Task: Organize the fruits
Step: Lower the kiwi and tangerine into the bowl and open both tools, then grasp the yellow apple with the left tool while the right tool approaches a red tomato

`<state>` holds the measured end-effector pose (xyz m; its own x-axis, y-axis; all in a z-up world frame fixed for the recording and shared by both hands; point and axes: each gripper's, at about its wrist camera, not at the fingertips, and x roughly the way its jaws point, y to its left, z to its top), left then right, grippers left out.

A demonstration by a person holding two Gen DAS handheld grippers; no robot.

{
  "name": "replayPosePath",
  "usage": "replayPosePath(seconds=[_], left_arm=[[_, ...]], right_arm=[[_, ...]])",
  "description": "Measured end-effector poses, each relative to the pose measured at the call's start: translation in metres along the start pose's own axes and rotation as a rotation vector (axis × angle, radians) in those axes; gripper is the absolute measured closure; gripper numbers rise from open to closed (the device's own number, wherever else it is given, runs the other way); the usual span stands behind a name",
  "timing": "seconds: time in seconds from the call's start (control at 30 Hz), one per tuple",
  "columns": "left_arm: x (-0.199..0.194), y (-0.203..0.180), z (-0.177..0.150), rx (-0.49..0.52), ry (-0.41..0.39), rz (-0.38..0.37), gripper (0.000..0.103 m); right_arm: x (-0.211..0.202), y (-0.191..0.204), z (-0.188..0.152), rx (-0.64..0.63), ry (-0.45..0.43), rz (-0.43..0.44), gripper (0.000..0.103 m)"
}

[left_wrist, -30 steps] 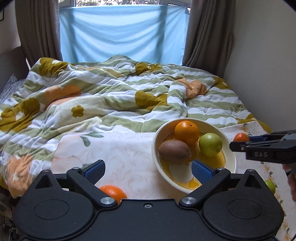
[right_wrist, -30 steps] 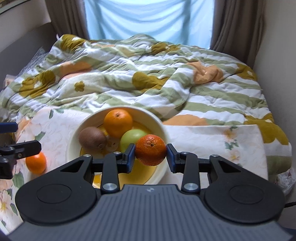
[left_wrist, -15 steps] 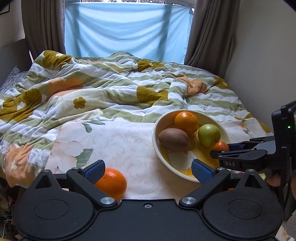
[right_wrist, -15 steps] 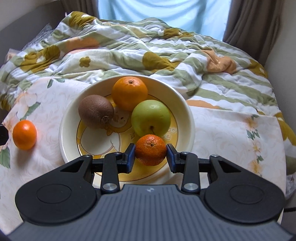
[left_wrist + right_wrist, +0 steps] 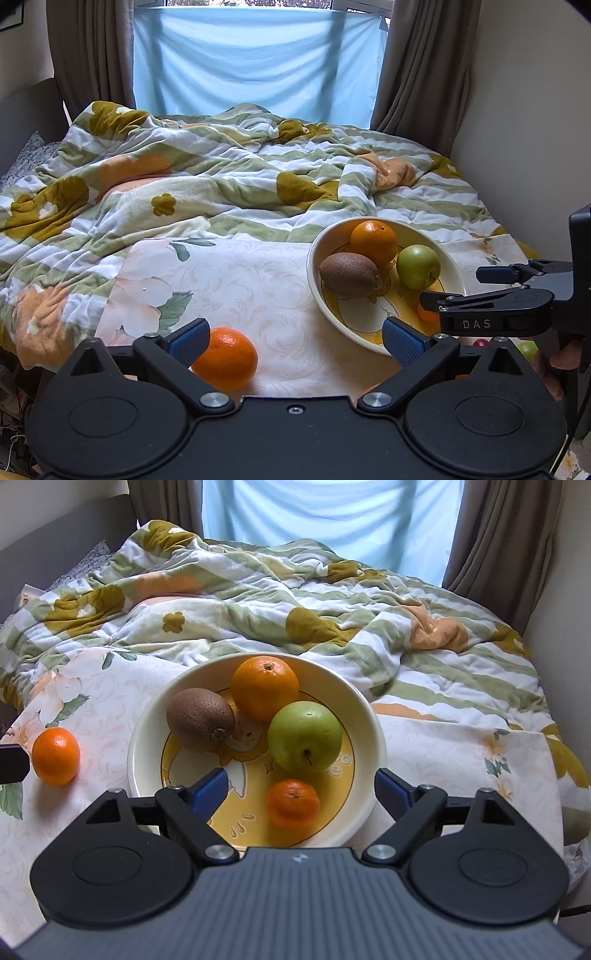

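A cream bowl (image 5: 373, 716) on the floral cloth holds an orange (image 5: 264, 688), a kiwi (image 5: 200, 719), a green apple (image 5: 304, 736) and a small mandarin (image 5: 293, 804). My right gripper (image 5: 300, 782) hovers over the bowl's near side with its jaws opening. The mandarin lies loose between the blue pads, touching neither. A second orange (image 5: 225, 359) rests on the cloth left of the bowl (image 5: 314, 266), just inside the left finger of my open left gripper (image 5: 294, 336). In the left wrist view the right gripper (image 5: 465, 286) reaches in from the right over the bowl.
A crumpled striped blanket (image 5: 221, 184) fills the bed behind the cloth. A wall (image 5: 535, 129) and curtains close the right side. A green fruit (image 5: 527, 350) and something red (image 5: 480, 342) lie low at the right, by the person's hand (image 5: 565, 360).
The right gripper came down over the bowl with the mandarin, then its jaws spread and let the mandarin go onto the bowl's floor. The left gripper stayed open by the loose orange.
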<state>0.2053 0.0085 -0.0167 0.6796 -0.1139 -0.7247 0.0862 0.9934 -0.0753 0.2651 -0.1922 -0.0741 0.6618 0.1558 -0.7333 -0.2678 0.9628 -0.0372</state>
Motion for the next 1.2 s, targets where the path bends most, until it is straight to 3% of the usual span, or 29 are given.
replayPosePath(seconds=[0.43, 0.73, 0.93, 1.2], left_arm=[[-0.046, -0.018, -0.005, 0.012, -0.054, 0.061, 0.002], [-0.093, -0.038, -0.018, 0.012, -0.116, 0.091, 0.002], [-0.118, -0.052, -0.037, 0.011, -0.142, 0.085, 0.002], [-0.129, -0.074, -0.058, 0.014, -0.135, 0.07, 0.002]], right_arm=[[-0.061, -0.009, 0.001, 0.047, 0.009, 0.011, 0.001], [-0.135, -0.021, -0.01, 0.099, -0.069, -0.015, 0.001], [-0.188, -0.03, -0.029, 0.121, -0.135, -0.043, 0.001], [-0.221, -0.046, -0.069, 0.164, -0.138, -0.079, 0.001]])
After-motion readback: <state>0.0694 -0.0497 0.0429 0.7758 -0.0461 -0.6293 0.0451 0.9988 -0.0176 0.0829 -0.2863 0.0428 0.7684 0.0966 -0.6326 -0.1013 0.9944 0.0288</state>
